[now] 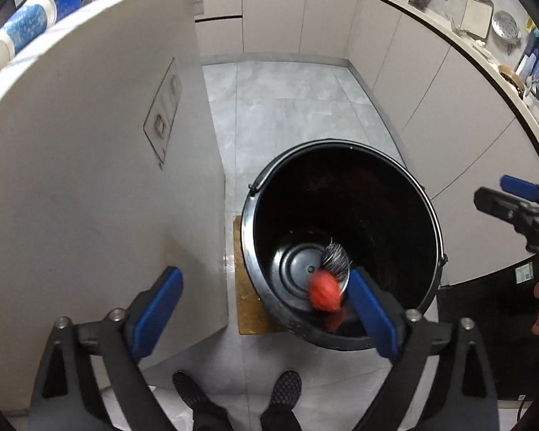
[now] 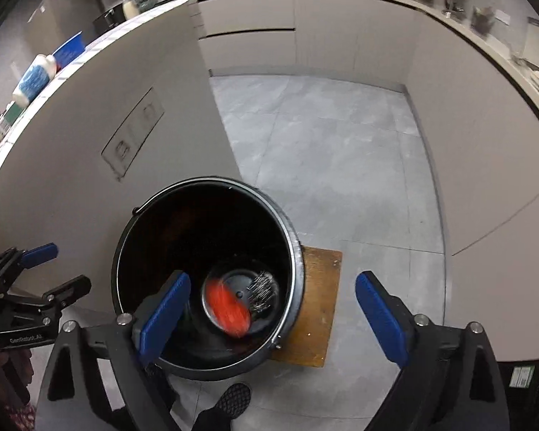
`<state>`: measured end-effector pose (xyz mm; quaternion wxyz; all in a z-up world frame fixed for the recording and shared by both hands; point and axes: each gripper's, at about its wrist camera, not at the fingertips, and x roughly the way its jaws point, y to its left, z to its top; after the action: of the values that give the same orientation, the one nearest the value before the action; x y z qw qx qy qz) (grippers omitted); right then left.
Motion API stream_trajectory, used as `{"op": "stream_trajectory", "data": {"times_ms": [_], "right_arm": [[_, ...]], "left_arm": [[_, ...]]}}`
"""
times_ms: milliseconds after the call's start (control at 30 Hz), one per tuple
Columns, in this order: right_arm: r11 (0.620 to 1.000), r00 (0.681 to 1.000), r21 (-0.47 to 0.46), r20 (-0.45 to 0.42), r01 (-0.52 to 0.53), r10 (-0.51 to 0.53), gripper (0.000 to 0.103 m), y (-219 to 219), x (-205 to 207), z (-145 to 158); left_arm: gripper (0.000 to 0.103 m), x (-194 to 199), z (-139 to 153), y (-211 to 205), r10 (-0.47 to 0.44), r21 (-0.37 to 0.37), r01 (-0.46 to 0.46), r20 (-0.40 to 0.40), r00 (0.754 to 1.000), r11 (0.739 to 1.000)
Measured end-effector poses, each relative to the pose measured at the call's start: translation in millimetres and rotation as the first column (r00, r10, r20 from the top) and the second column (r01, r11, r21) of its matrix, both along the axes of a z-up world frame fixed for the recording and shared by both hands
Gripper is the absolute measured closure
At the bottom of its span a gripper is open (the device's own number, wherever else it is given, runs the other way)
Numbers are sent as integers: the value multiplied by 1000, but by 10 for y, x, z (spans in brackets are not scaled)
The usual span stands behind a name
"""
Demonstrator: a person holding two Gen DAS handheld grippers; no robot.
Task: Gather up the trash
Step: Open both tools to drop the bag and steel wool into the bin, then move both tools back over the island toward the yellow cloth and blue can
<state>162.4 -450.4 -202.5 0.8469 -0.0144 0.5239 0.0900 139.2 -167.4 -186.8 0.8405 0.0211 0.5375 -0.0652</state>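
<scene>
— Trash first: where is it lying relative to the tongs?

— Two pieces sit in the black bucket point(image 1: 341, 244). A red wad point(image 1: 325, 294), motion-blurred, is low inside it, just beside the inner face of the left gripper's point(image 1: 266, 312) right-hand blue pad point(image 1: 372, 312). A silvery wire-like tuft point(image 1: 336, 256) lies on the bucket's floor just beyond the wad.

— Is either piece pinched?

— No. The left gripper's jaws stand spread wide, released; one pad is in front of the pale cabinet side point(image 1: 107, 179), the other over the bucket's near rim. The wad touches neither pad as far as I can tell.

— And the other pair?

— The right gripper point(image 2: 273, 316) is likewise spread wide and grips nothing. Its left blue pad point(image 2: 165, 316) hangs over the bucket's mouth, its right pad past the bucket, over the grey floor point(image 2: 341, 151). From that camera the red wad point(image 2: 230, 310) is a smear between the pads, nearer the left one, with the tuft point(image 2: 264, 289) just beyond it.

— What is under the bucket?

— A wooden board point(image 2: 321, 305), sticking out on the side toward the right gripper's right pad. Below both pairs of tongs a person's dark shoes point(image 1: 285, 388) stand on the floor. The left gripper point(image 2: 36, 273) shows at the edge of the right camera's view, beside the bucket.
</scene>
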Motion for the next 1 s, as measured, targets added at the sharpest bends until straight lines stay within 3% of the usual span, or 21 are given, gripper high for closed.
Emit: {"op": "stream_trajectory", "data": {"times_ms": [367,700,1000], "right_arm": [[999,999,-12,21,42,-42,0,69,-195,111],[997,988,3,130,80,-80,0,84,-582,749],[998,969,19,239,63,-65,0,292,-866,1300]], "left_arm": [[5,-5,337,-46,-26,-27,27,38,999,999],[5,-311,953,9,-46,-54,54,141,989,997],[4,-509,1359,384,13,-77,5,232,973,997]]}}
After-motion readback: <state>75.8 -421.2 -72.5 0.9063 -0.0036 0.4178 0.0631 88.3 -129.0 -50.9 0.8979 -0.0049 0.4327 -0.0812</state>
